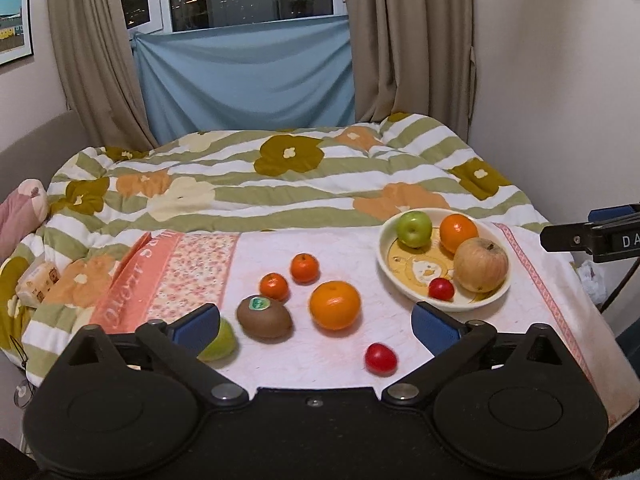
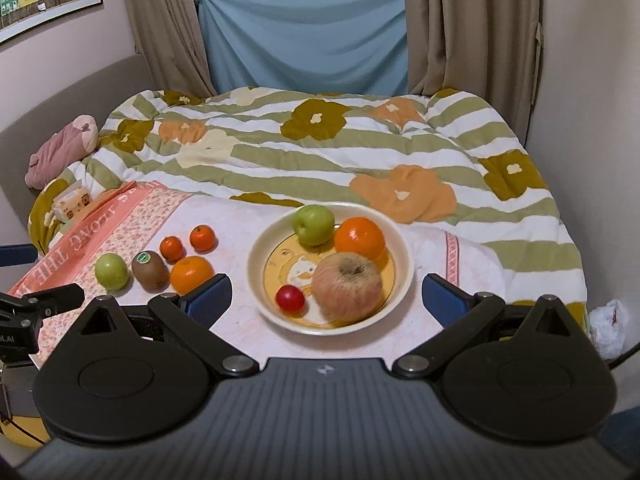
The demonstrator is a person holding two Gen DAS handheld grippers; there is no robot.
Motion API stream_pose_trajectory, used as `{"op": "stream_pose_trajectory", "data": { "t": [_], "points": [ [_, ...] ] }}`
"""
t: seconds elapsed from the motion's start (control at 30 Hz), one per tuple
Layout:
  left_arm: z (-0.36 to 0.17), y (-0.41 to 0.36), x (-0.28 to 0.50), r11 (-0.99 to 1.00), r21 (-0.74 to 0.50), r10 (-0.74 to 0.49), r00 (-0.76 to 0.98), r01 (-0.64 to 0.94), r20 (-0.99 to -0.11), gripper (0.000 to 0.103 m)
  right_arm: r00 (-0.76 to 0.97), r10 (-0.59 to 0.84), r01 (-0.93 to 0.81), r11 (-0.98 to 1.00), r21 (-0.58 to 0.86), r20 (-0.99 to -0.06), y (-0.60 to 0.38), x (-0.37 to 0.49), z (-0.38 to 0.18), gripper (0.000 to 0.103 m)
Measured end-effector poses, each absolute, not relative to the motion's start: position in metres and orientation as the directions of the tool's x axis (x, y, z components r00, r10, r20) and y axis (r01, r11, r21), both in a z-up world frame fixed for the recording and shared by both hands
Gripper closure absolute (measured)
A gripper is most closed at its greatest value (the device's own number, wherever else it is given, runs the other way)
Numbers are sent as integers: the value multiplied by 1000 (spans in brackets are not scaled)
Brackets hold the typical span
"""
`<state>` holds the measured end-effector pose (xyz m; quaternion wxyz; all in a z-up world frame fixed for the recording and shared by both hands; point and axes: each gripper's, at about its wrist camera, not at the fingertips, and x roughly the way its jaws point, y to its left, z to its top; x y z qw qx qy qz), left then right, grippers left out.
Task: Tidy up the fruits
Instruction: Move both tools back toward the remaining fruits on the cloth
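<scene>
While the left gripper (image 1: 316, 324) hangs level above the near edge of the pink cloth (image 1: 264, 248), its jaws stand wide and hold nothing. Between the blue pads sit the kiwi (image 1: 264, 317), a large orange (image 1: 335, 305) and a loose red fruit (image 1: 381, 358); two small tangerines (image 1: 289, 277) lie just beyond at 12 o'clock. A green fruit (image 1: 221, 340) is half hidden behind the left pad. At 2 o'clock the plate (image 1: 404, 284) sits near the cloth's right border, with bare cloth between it and the loose pieces.

Seen from the right wrist, the right gripper (image 2: 327, 300) is also spread wide and empty, poised over the plate (image 2: 256, 276), which carries a green apple (image 2: 313, 225), an orange (image 2: 359, 238), a big russet apple (image 2: 347, 286) and a small red fruit (image 2: 290, 299). The loose pieces cluster at 10 o'clock, the kiwi (image 2: 149, 270) among them. Open cloth lies to the plate's right.
</scene>
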<state>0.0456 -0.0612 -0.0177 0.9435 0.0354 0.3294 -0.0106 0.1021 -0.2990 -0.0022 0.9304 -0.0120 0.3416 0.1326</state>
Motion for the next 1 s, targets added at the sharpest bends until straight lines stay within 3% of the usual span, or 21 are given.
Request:
{"op": "stream_pose_trajectory", "data": {
  "t": [0.57,0.77,1.0],
  "points": [
    [-40,46,56,987,79,-52,743,140,-667,0,689,174,-105,985,140,-704,-186,84,-29,0],
    [-61,63,74,961,168,-58,756,219,-652,0,681,137,-62,990,129,-719,-148,93,-49,0],
    [-92,74,104,932,158,-137,722,325,-678,1,667,101,14,989,147,-738,-123,111,-78,0]
  ]
}}
